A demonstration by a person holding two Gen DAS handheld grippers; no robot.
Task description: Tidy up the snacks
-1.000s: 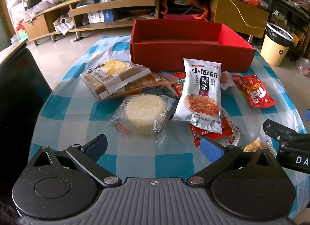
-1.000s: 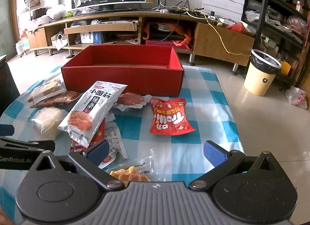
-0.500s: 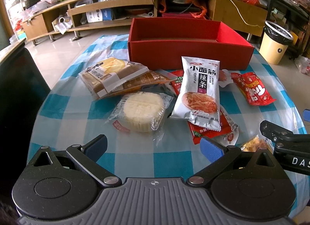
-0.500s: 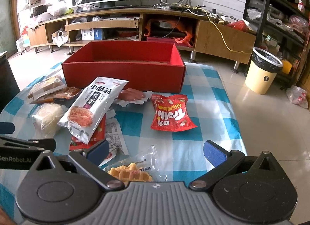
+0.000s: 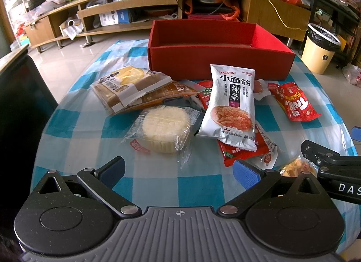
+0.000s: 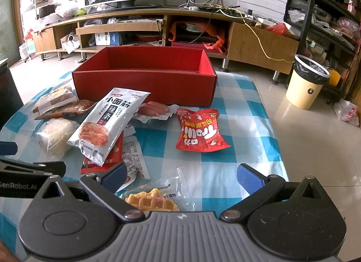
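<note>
Both cameras sit slightly closer to the red box (image 6: 144, 81) than before, snacks unmoved beside its near wall, so the left gripper (image 5: 178, 171) and right gripper (image 6: 180, 177), both wide and empty, next need a first pick, likely the waffle (image 6: 151, 200).

The silver pouch (image 5: 230, 106), lying just in front of the red box (image 5: 220, 59), carried the large characters "小面筋" with "辣条" on a dark panel beneath them. To the right of the red box's front wall, the red packet (image 6: 200, 130) bore white characters that could not be made out. The left gripper's body (image 6: 20, 185) read "GenRobot.AI", partly cut off, and the right gripper's body (image 5: 343, 185) showed "DAS". The waffle wrapper (image 6: 155, 196) had small red print, too small to make out.
</note>
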